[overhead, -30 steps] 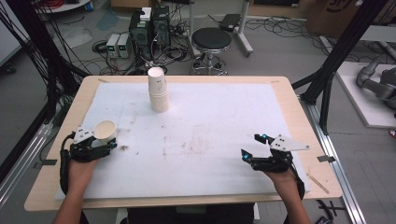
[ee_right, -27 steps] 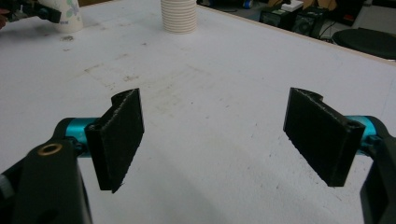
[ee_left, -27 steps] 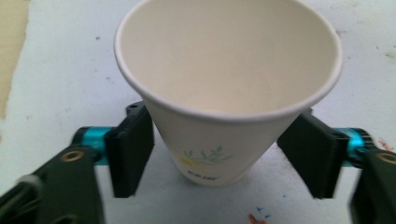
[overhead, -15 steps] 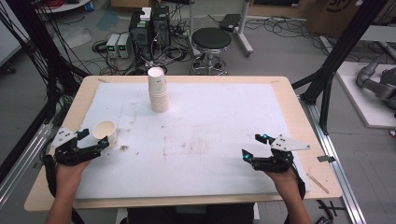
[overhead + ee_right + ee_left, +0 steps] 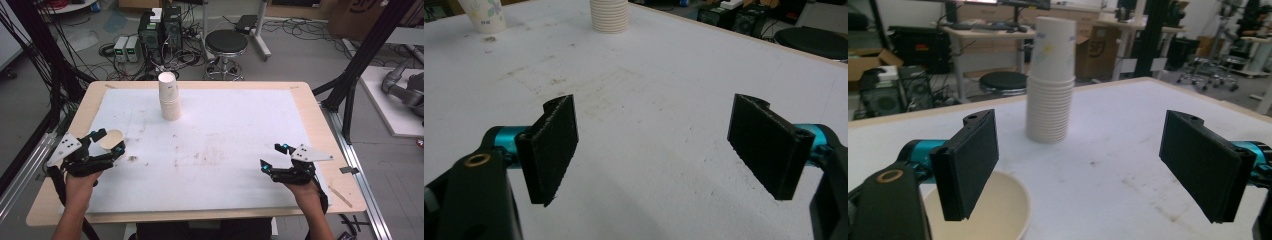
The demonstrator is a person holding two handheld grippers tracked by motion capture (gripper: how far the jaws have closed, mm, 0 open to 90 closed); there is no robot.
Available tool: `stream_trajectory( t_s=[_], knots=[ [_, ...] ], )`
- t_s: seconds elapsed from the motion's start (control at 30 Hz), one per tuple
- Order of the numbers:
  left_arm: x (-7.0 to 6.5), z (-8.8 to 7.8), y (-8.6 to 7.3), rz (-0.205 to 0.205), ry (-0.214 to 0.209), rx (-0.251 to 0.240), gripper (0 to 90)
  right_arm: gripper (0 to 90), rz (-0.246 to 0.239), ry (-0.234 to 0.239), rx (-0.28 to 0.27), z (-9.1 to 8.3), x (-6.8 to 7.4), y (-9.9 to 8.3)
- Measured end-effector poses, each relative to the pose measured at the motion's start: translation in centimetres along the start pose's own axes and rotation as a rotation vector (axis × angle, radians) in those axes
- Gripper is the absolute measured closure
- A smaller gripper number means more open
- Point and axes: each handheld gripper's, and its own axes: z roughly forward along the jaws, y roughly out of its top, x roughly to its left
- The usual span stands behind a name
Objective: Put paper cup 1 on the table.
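The left gripper [image 5: 106, 141] has let go of the cup [image 5: 112, 139]: a second ago it pinched the rim, and now its jaws are spread wide, with the cup upright on the tabletop near the left edge, just under the left jaw in the left gripper view [image 5: 993, 210]. The hand has lifted and drawn back toward the left edge. The stack [image 5: 169, 96] stands unchanged near the far edge. The right gripper [image 5: 274, 157] rests where it was near the right front corner, jaws spread and empty.
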Motion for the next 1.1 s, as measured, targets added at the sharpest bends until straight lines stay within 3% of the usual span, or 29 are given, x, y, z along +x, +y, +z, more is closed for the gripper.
stream_trajectory(
  t_s=[0.2, 0.43, 0.8, 1.1],
  knots=[
    [-1.3, 1.3, -0.5, -0.005, -0.080, 0.014, 16.0, 20.8, -0.003, -0.015, 0.009, -0.2, -0.2, -0.1],
    [-2.1, 2.5, -1.4, 0.005, -0.143, 0.039, 16.2, 20.8, -0.005, -0.033, 0.021, -0.3, -0.4, -0.2],
    [-2.7, 3.2, -1.9, 0.030, -0.158, 0.054, 16.5, 20.8, 0.005, -0.043, 0.018, -0.6, -0.6, -0.2],
    [-2.7, 3.4, -2.2, 0.023, -0.156, 0.068, 16.6, 20.8, 0.005, -0.041, 0.019, -0.6, -0.5, -0.3]
  ],
)
